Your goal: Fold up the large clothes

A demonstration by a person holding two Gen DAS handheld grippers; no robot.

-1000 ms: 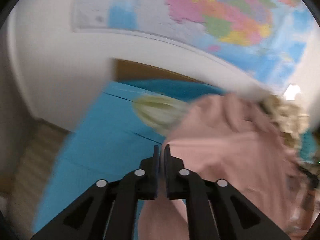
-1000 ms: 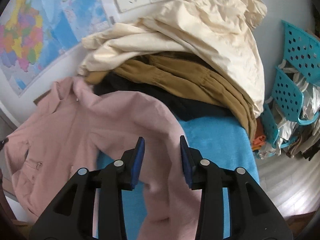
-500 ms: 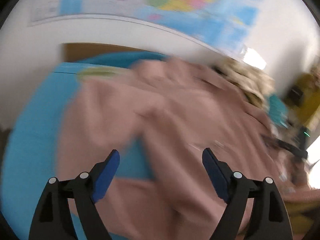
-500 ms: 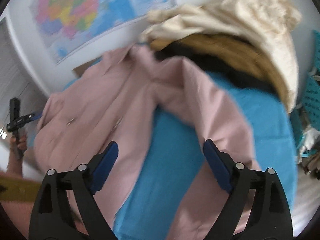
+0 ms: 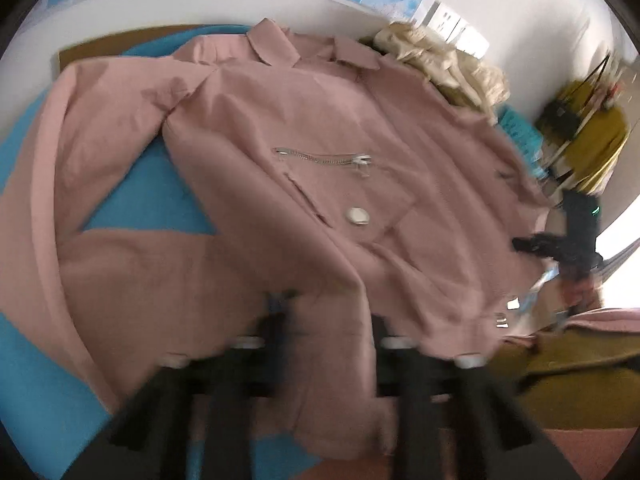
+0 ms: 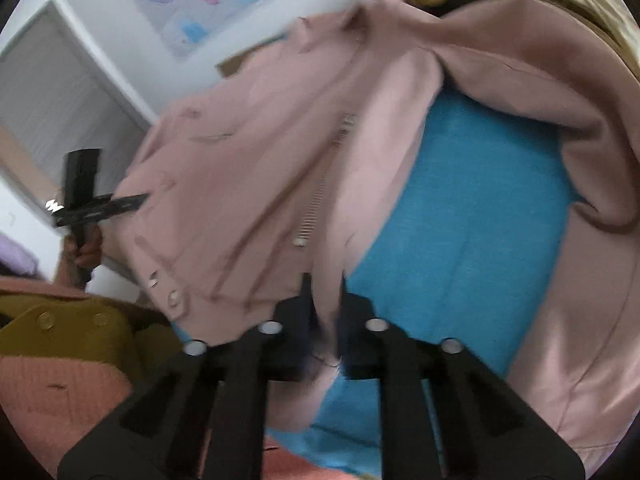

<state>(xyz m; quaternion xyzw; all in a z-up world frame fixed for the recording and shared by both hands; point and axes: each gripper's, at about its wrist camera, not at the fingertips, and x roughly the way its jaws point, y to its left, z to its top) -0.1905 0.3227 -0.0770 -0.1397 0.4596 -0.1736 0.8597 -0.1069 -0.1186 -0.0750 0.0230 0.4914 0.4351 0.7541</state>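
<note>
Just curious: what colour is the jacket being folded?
Dusty pink jacket, clearest in the left wrist view.

A table (image 5: 132, 200) covered in blue cloth carries a pink jacket (image 5: 312, 128) spread flat across it, and a pile of cream and brown clothes (image 5: 444, 68) at its far end.

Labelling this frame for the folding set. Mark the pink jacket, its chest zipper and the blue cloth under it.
pink jacket (image 5: 280, 120): left wrist view, on the front panel below the collar.
chest zipper (image 5: 320, 157): left wrist view, midway along the metal teeth.
blue cloth (image 6: 460, 216): right wrist view, bare patch between jacket body and sleeve.
</note>
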